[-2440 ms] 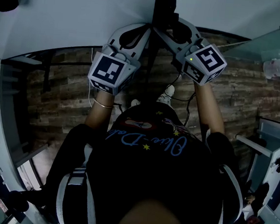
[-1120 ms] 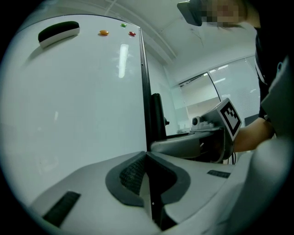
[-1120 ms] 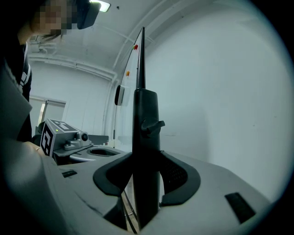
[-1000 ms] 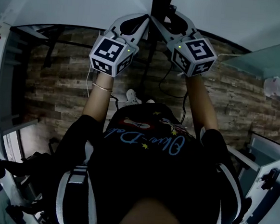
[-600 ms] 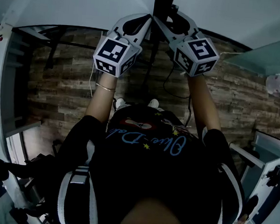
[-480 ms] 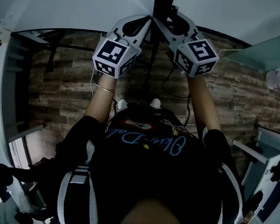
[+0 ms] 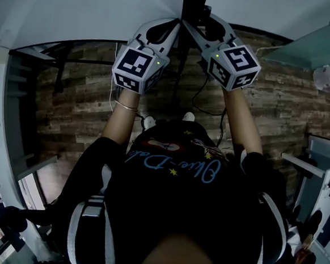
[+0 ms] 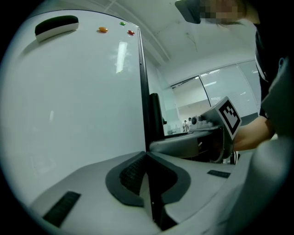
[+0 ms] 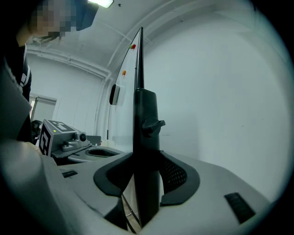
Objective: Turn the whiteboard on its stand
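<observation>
The whiteboard (image 7: 89,14) fills the top of the head view as a wide white surface. Its black stand post (image 7: 193,2) runs up at top centre. My left gripper (image 7: 174,24) and right gripper (image 7: 186,25) meet there from either side. In the left gripper view my left gripper (image 8: 146,155) is shut on the whiteboard's black frame edge (image 8: 143,110), with the whiteboard's face (image 8: 78,92) at its left. My right gripper (image 9: 147,183) is shut on the post (image 9: 146,114), just below a black knob (image 9: 154,124).
Wood-pattern floor (image 7: 69,115) lies below, with a cable (image 7: 204,100) and black stand bars (image 7: 61,72). A glass panel (image 7: 308,46) is at the upper right, white furniture (image 7: 321,169) at the right. An eraser (image 8: 56,25) and magnets (image 8: 103,30) sit on the whiteboard.
Both grippers stay clamped at the post. The floor and the furniture at the sides shift in view, the person's feet have stepped, and the grippers sit slightly further right.
</observation>
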{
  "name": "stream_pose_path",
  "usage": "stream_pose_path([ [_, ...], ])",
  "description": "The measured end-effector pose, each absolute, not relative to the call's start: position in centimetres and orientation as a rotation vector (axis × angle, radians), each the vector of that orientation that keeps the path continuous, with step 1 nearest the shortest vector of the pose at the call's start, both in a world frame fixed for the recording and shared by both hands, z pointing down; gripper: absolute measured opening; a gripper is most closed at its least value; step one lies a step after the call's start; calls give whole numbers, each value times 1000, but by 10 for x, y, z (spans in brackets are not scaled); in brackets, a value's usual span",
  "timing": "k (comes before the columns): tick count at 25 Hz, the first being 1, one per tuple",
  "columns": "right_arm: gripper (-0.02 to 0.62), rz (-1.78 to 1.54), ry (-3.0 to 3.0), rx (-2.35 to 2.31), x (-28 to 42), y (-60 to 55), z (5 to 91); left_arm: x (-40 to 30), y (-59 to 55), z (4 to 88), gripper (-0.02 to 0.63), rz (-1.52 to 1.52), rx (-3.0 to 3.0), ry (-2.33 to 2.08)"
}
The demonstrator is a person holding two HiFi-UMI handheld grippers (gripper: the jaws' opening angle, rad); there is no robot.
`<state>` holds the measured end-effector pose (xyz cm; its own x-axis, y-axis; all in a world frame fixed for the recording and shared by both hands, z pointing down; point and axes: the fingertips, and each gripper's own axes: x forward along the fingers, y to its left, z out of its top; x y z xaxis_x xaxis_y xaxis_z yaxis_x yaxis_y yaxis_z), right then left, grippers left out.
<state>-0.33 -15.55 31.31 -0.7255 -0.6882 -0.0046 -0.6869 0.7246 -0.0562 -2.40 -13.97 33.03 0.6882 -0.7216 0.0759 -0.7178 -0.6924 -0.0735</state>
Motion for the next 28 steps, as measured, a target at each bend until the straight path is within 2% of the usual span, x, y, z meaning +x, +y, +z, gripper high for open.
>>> stream_pose_path([
  [28,179,-89,2829,-1189,-1,-142,312,-22,-124,334,-8,-195,-2877,1115],
])
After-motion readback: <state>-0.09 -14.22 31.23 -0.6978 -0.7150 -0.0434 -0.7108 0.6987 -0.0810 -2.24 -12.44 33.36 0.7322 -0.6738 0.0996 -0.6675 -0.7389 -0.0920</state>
